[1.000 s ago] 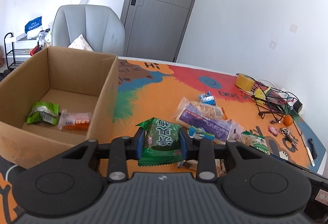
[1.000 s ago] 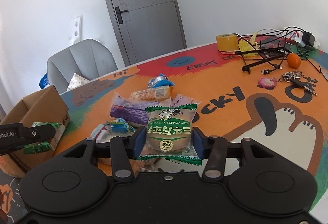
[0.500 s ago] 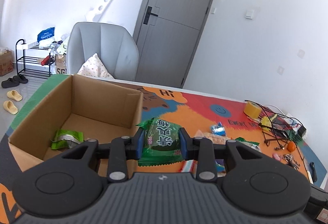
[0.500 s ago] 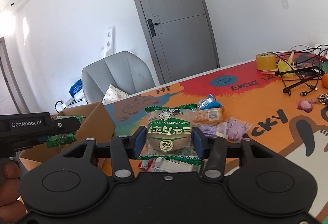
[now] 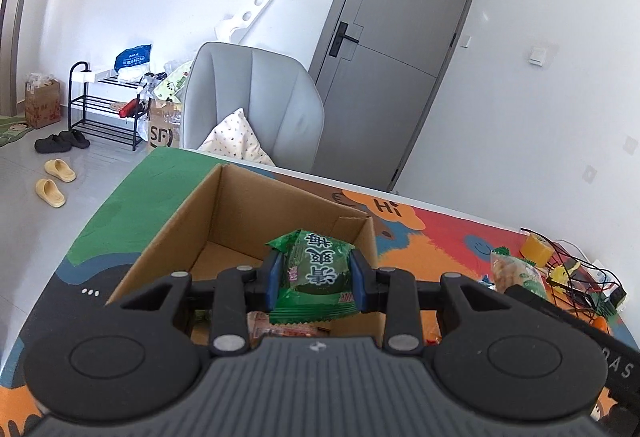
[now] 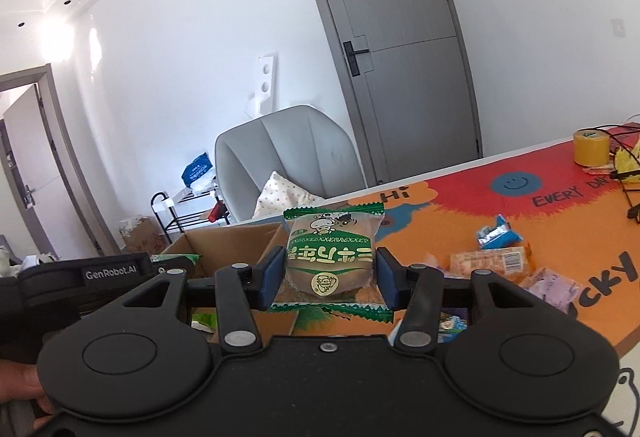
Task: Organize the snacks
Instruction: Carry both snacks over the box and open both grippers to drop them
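My left gripper is shut on a dark green snack packet and holds it above the open cardboard box. A red-and-white packet lies inside the box below it. My right gripper is shut on a green-edged cake packet and holds it in the air just right of the box. The left gripper body shows at the left of the right wrist view. Loose snacks lie on the colourful table mat: a blue packet, an orange packet and a purple packet.
A grey chair with a cushion stands behind the table, beside a grey door. A yellow tape roll and black cables sit at the table's far right. A shoe rack and slippers stand on the floor at left.
Both grippers have moved left toward the box with their packets. The left gripper now hangs over the box opening; the right one has come up beside the box.
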Motion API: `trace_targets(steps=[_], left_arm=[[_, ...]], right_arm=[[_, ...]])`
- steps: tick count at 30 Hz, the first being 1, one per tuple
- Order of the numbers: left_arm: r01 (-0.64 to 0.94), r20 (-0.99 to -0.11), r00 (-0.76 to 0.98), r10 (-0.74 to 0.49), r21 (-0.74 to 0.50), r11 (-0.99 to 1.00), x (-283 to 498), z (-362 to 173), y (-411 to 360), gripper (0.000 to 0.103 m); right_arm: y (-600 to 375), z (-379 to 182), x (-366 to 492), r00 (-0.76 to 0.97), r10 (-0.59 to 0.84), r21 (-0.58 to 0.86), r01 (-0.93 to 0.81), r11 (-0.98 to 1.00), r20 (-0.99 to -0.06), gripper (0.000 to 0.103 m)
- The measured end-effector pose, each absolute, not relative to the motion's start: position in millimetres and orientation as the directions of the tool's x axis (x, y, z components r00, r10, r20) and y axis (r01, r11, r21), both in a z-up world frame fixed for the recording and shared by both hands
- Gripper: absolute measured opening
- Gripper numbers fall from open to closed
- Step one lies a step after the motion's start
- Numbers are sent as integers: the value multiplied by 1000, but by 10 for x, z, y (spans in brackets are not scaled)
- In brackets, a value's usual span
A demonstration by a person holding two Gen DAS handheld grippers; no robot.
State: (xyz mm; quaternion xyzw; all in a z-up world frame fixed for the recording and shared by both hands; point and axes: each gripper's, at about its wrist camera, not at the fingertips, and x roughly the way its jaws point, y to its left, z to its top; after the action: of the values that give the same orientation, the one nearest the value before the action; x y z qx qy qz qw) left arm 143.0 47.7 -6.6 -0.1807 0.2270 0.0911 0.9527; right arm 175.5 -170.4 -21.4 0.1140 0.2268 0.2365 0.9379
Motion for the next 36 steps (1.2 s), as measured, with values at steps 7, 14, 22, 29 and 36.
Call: trace_targets(steps=[7, 14, 22, 29, 36], left_arm=[[-305, -483, 866, 125, -315, 899, 1414, -150, 714, 50], [-362, -463, 869, 173, -357, 861, 1249, -84, 1010, 58], [-390, -451, 868, 207, -363, 846, 1126, -33, 1157, 71], [-421, -457, 856, 242, -344, 839, 1120, -72, 1176, 86], [-427, -459, 849, 262, -303, 852, 1161, -94, 1004, 94]], right_arm=[[-1426, -184, 1872, 754, 539, 325, -437, 839, -376, 49], [-1142, -131, 1940, 738, 561, 306, -473, 827, -376, 49], [-812, -123, 1997, 711, 591, 299, -510, 807, -381, 49], [-795, -154, 2128, 706, 607, 338, -506, 793, -366, 75], [-1061, -252, 1986, 696, 587, 354, -471, 808, -414, 81]])
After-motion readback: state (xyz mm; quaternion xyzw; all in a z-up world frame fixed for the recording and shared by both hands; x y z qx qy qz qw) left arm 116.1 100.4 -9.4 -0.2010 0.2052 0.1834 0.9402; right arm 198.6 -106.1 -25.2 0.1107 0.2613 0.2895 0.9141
